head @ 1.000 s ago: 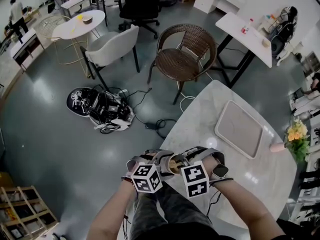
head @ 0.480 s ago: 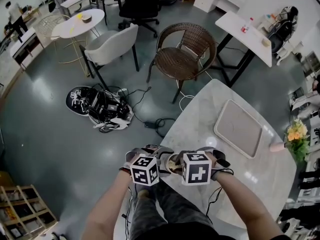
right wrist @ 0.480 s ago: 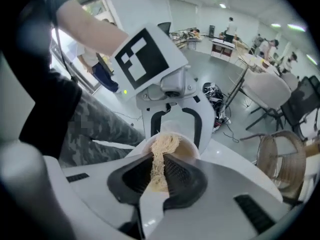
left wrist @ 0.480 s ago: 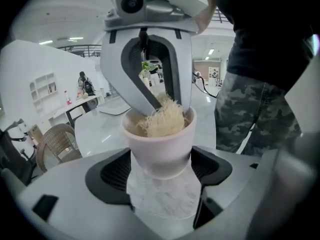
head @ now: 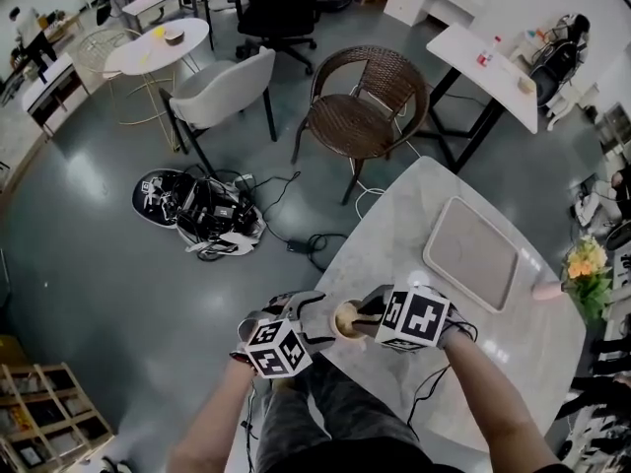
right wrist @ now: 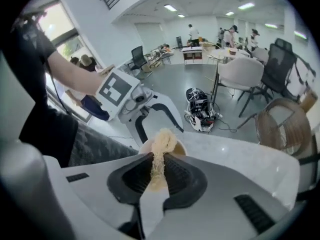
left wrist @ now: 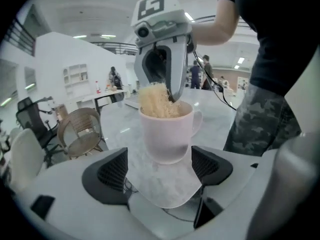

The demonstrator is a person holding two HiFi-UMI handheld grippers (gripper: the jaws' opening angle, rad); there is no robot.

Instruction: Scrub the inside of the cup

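A white cup (left wrist: pixel 167 131) with a handle stands on the marble table (head: pixel 414 235), close to its near-left edge (head: pixel 345 320). My left gripper (left wrist: pixel 161 169) is open around the cup's base: its right pad is next to the wall and a gap shows at the left pad. My right gripper (right wrist: pixel 159 176) is shut on a yellowish fibrous scrubber (right wrist: pixel 159 154). The scrubber's far end (left wrist: pixel 157 101) is pushed down into the cup's mouth. In the head view the left gripper (head: pixel 314 321) and the right gripper (head: pixel 367 315) flank the cup.
A pale rectangular tray (head: pixel 471 252) lies further back on the table, with yellow flowers (head: pixel 584 262) at the right edge. Past the table's far corner stand a wicker chair (head: pixel 365 106) and a white chair (head: pixel 222 92). Cables and gear (head: pixel 197 210) lie on the floor.
The right gripper has swung to the right and tilted over the cup with the scrubber. The left gripper has shifted slightly down and to the left.
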